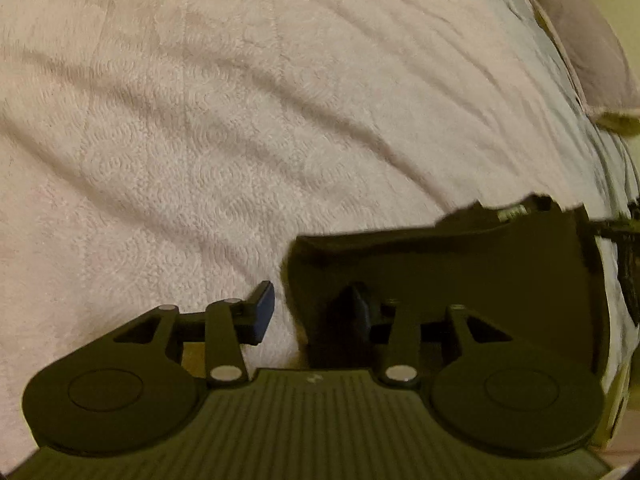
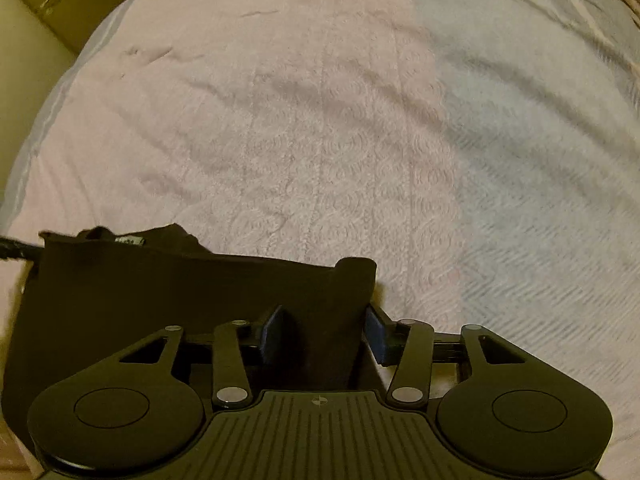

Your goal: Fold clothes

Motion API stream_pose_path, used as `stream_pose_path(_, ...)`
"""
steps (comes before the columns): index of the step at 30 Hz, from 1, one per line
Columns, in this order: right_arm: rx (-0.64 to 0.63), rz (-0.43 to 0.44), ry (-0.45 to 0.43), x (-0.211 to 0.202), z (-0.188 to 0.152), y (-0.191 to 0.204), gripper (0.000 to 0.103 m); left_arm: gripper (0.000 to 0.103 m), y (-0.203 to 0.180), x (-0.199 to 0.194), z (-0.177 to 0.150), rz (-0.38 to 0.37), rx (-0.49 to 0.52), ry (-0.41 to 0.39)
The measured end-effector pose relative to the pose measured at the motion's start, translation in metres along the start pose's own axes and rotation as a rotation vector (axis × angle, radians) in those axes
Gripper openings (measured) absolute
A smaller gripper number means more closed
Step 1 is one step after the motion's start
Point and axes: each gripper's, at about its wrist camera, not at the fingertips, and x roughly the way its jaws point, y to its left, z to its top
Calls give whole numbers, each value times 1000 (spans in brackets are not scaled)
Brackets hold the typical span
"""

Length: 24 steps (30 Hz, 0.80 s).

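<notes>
A dark garment point(image 1: 440, 272) lies folded on the pink textured bedcover point(image 1: 200, 140), with a small label showing at its far edge. My left gripper point(image 1: 312, 314) stands open over the garment's left corner. Its left pad point(image 1: 264, 312) is clear of the cloth, above the bedcover, and its right finger point(image 1: 360, 308) is over the dark fabric. In the right wrist view the same garment point(image 2: 160, 288) stretches to the left. My right gripper point(image 2: 326, 332) is open, with the garment's right corner standing up between its blue pads point(image 2: 274, 330) and not pinched.
A greyish pillow point(image 1: 580, 40) lies at the bed's far right. The bedcover turns pale blue-white point(image 2: 540, 120) on the right side. The bed's edge and a yellowish wall point(image 2: 36, 40) show at the upper left. A dark thin object point(image 2: 16, 249) pokes in beside the garment.
</notes>
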Motion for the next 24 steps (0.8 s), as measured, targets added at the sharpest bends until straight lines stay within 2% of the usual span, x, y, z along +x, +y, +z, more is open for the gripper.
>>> stream_pose_path(3,75,11,-20,5,-3,-7,49,36,4,6,2,-9,-31,-26)
stream_pose_path(8,173,42,-56,6,-8,-20,49,35,5,6,4,-5,-16,-31)
stream_pose_path(11,203,70,-97,1,-7,-21,49,36,6,5,5,-4,-5,-34)
stream_pose_path(15,197,65,-133,-5,-5,-17,48,37,6,5,6,-2,14,-40)
stream_pose_path(17,191,54,-135,-7,-4,-16,40,37,5,6,5,-5,17,-44)
stream_pose_path(19,178,41,-135,-8,-4,-14,25,34,4,7,5,-12,18,-44)
stream_pose_path(20,177,32,-134,-8,-5,-13,19,22,3,7,4,-20,24,-41)
stream_pose_path(21,173,16,-135,-9,-6,-12,6,12,1,6,4,-23,37,-37)
stream_pose_path(22,166,-1,-137,-11,-7,-10,5,2,-1,3,4,-19,52,-40)
stream_pose_path(24,143,-27,-147,-16,-4,-5,4,2,-3,-10,5,-17,64,-80)
